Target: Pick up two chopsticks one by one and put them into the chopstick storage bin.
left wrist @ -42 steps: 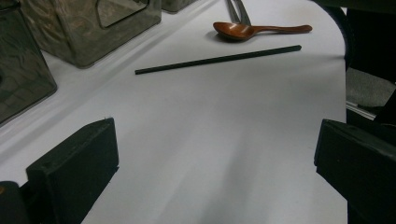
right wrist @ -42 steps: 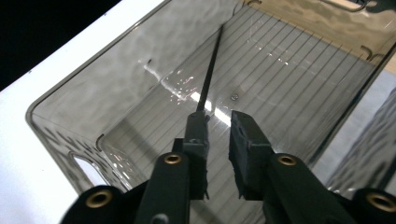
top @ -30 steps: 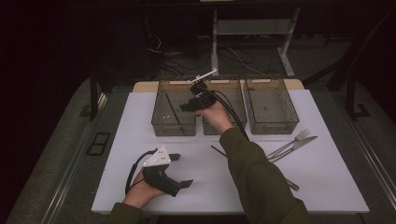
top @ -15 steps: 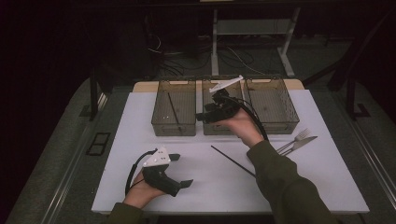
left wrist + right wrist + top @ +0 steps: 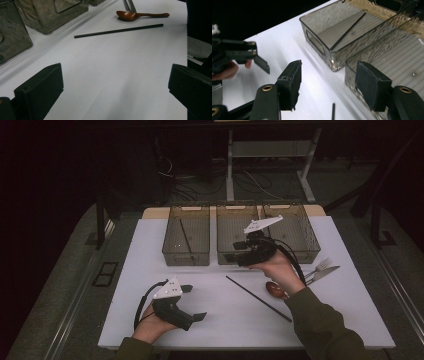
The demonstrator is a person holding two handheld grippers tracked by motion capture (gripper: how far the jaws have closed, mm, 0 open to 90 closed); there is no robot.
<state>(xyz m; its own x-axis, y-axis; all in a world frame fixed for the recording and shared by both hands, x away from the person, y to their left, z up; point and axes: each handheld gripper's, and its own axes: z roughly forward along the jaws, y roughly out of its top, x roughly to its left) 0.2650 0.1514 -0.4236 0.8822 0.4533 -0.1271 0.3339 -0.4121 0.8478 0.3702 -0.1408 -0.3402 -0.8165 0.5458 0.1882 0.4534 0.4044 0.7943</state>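
Observation:
Three clear bins stand in a row at the back of the white table (image 5: pixel 150 320). A black chopstick (image 5: pixel 185 239) lies slanted in the left bin (image 5: pixel 172 257). A second black chopstick (image 5: pixel 257 298) lies loose on the table, with a wooden spoon (image 5: pixel 275 290) beside it. My right gripper (image 5: pixel 235 251) hovers open and empty at the front wall of the middle bin (image 5: pixel 227 227); both bins (image 5: pixel 322 47) show past its jaws. My left gripper (image 5: pixel 194 302) rests open near the front left, facing the loose chopstick (image 5: pixel 117 30) and spoon (image 5: pixel 136 15).
A fork and a knife (image 5: pixel 324 268) lie at the right, beyond the spoon. The right bin (image 5: pixel 300 232) looks empty. Bare white table stretches between the left gripper and the bins. Dark floor, cables and a stand lie behind the table.
My right gripper has moved right and drawn back from above the left and middle bins to the front of the middle bin. The left gripper has stayed put.

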